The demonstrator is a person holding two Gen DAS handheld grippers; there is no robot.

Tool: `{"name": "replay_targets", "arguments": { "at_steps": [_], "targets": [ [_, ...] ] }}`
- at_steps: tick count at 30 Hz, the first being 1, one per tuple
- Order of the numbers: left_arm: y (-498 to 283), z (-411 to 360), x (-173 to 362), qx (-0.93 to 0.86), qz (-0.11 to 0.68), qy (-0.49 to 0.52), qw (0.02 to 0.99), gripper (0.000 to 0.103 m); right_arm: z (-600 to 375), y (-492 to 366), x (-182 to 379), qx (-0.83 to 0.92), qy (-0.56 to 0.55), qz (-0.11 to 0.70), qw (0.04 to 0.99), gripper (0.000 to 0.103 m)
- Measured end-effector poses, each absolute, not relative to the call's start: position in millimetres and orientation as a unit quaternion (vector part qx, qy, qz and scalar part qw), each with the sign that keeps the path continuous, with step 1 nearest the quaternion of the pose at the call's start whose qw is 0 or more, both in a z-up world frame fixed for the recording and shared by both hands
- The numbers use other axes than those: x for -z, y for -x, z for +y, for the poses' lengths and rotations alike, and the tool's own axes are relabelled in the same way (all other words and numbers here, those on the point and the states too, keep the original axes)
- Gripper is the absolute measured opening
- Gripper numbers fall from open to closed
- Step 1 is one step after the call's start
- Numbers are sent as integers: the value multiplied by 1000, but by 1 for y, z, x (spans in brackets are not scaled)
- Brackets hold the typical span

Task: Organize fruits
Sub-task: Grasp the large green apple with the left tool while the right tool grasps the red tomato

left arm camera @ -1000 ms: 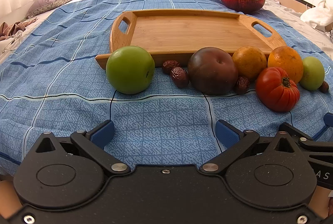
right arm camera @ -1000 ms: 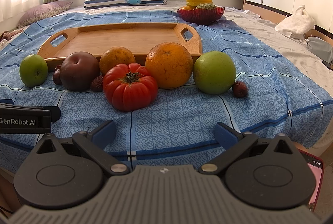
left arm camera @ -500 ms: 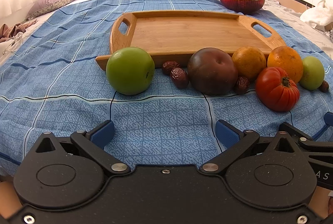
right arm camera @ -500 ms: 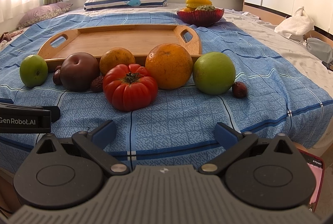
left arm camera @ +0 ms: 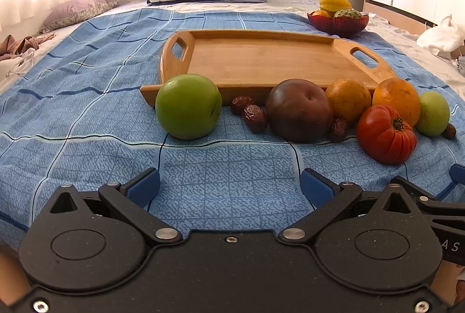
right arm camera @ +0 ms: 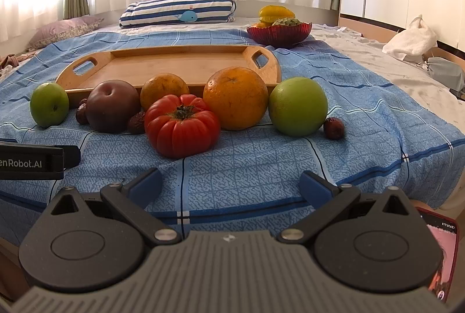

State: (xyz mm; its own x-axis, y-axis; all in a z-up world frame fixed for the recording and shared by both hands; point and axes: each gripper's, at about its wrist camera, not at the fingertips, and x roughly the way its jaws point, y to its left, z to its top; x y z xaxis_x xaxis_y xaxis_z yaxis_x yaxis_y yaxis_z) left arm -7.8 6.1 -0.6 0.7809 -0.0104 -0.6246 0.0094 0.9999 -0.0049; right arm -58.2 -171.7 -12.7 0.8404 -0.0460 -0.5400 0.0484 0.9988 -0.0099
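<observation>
The wooden tray [left arm camera: 270,62] lay bare on the bed [left arm camera: 87,109], the fruit lined along its near edge. The big orange [right arm camera: 235,97] looked firm and heavy, best gripped across its middle; the ribbed tomato [right arm camera: 182,129] soft; the dates [left arm camera: 255,118] light, slippery. Each hand-held gripper, left [left arm camera: 229,188] and right [right arm camera: 231,186], was spread apart, holding nothing.

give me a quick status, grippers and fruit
Left gripper open, empty. Right gripper open, empty. Fruit row on the blanket before the wooden tray, tray bare; red tomato nearest right gripper. Nothing blocking.
</observation>
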Motion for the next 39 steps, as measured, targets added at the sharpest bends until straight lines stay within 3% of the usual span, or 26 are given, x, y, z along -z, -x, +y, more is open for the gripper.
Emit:
{"name": "replay_targets", "arguments": {
  "at_steps": [8,16,32,39],
  "targets": [
    [11,6,3,-8,318,10,948,103,-183,62,18,20,-58,239,969,103],
    [4,10,-2,-8,318,5,948,103,-171,52,16,27,-10,252,967,103],
    [-14,25,-18,-40,262,-17,964,103,-168,42,0,-28,-55,217,974,103],
    [-27,25,-12,-35,271,-29,962,98,-168,30,1,-22,-69,223,972,97]
  ]
}}
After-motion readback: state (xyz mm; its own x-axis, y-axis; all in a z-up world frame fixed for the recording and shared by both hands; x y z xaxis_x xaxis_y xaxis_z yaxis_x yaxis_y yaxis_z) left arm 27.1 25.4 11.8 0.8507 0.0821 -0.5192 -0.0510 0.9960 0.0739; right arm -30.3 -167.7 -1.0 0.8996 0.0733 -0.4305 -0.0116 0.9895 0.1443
